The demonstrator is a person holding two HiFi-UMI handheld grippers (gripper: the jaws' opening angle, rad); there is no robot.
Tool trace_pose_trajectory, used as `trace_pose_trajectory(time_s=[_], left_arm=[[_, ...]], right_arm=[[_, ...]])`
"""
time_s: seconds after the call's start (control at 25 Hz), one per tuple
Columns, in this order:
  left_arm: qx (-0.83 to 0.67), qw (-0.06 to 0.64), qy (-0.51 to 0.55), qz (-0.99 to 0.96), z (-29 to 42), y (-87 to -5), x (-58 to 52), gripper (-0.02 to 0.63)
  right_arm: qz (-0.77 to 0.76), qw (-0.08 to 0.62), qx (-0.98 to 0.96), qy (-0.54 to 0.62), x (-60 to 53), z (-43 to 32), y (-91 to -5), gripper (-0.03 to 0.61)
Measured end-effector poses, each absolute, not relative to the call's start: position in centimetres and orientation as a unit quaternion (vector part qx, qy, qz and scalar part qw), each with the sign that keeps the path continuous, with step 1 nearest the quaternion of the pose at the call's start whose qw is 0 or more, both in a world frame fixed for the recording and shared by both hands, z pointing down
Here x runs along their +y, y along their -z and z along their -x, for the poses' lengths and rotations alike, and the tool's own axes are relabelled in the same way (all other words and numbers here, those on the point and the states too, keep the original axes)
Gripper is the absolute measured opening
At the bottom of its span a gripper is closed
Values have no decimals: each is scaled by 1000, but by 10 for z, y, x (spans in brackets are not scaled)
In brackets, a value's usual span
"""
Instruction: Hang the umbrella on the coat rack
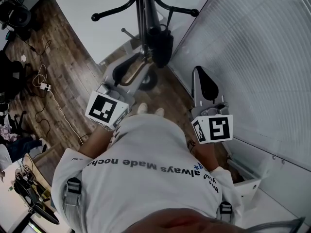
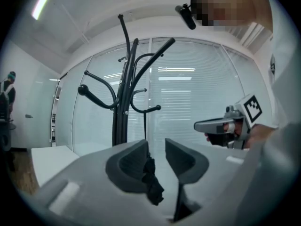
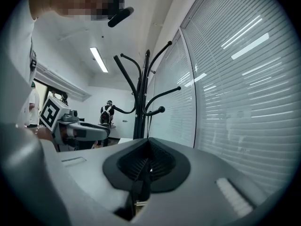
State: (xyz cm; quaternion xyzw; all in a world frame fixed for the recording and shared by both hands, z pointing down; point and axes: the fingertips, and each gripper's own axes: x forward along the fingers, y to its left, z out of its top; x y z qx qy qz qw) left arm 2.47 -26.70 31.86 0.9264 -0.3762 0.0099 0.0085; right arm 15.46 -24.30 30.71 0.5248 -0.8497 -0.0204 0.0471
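The black coat rack [image 1: 142, 13] stands by the glass wall, its curved hooks showing in both gripper views [image 2: 123, 102] [image 3: 141, 107]. A folded black umbrella [image 1: 160, 45] hangs from one hook by a thin cord [image 2: 144, 126]. In the left gripper view its crumpled body [image 2: 151, 185] shows through the narrow slit between the jaws. My left gripper [image 1: 136, 67] [image 2: 156, 142] points level at the rack, short of the umbrella, jaws nearly together with nothing pressed between them. My right gripper [image 1: 199, 74] [image 3: 148, 142] is level beside it, pads together and empty.
A glass wall with blinds [image 1: 252, 57] runs along the right. A white table [image 1: 92, 13] stands behind the rack. Cables [image 1: 43, 86] lie on the wood floor at the left. A person [image 3: 108, 112] stands far off. A white box [image 1: 248, 183] sits by my right side.
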Motion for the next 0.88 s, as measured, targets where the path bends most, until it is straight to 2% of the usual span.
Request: trace_pose_trajectory(time_s=[0.88], left_arm=[[-371,15,-18,-928,-22,-320,-260,121]], right_arm=[[-517,51,-854,23,-235,-147,-307,3]])
